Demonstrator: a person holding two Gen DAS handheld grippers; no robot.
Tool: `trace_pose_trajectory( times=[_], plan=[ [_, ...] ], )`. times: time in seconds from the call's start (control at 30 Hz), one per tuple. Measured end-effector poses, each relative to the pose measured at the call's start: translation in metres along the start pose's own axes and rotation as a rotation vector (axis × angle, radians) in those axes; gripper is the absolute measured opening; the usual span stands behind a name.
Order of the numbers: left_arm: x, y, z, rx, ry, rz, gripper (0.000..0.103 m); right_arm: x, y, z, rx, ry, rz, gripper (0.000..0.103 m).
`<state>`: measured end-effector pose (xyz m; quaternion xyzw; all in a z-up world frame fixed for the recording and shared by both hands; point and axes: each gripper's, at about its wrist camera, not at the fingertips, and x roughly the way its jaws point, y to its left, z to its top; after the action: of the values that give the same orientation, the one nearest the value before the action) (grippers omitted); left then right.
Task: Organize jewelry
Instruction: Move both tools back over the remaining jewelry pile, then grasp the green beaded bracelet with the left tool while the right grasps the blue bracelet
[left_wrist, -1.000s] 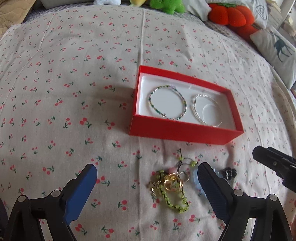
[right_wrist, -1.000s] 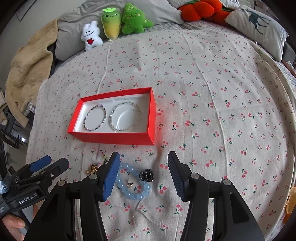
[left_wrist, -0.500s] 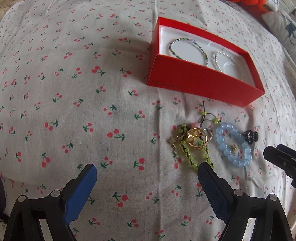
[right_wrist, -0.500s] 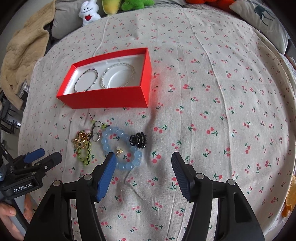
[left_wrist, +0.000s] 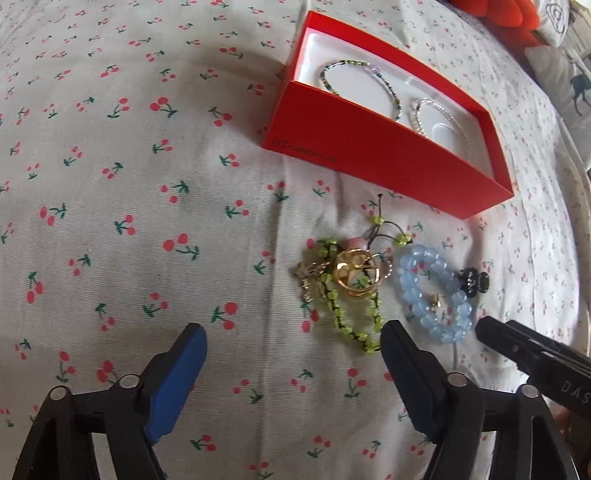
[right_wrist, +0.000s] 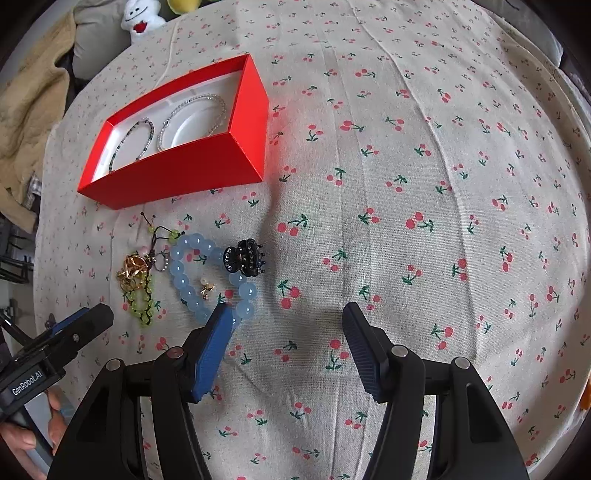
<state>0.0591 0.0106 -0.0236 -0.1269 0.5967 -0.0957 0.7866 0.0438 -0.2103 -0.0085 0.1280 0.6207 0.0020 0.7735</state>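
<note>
A red box on the cherry-print bedspread holds a dark beaded bracelet and a silver bracelet. In front of it lie a green beaded bracelet, gold rings, a light-blue bead bracelet, a small gold earring and a black hair claw. My left gripper is open and empty, low, just left of the pile. My right gripper is open and empty, its left finger over the blue bracelet's near edge.
Plush toys and a beige blanket lie at the far edge of the bed. An orange plush and a deer-print pillow sit beyond the box. The bedspread stretches to the right.
Both grippers have moved lower and closer to the loose jewelry. The box and pile look larger. Both stay open; nothing was picked up.
</note>
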Motion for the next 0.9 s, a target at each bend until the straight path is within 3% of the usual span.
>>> trace_pose_trajectory(
  times=[0.13,0.23,0.53,0.77,0.9],
  plan=[
    [0.011,-0.012,0.002,-0.013,0.017,-0.005,0.048,0.000,0.001,0.000,0.000,-0.004,0.000,0.065],
    [0.017,-0.020,0.003,-0.008,0.011,0.007,0.034,0.001,0.002,0.001,0.002,-0.005,0.001,0.065],
    [0.028,-0.029,0.002,0.006,0.009,0.031,0.001,0.002,0.004,0.002,0.003,-0.004,-0.009,0.065],
    [0.015,-0.018,0.000,0.002,0.002,-0.007,0.001,0.005,0.010,0.005,0.026,-0.009,0.014,0.063],
    [0.004,-0.008,0.000,0.008,-0.011,-0.020,0.001,0.007,0.011,0.008,0.051,-0.011,0.021,0.045]
  ],
)
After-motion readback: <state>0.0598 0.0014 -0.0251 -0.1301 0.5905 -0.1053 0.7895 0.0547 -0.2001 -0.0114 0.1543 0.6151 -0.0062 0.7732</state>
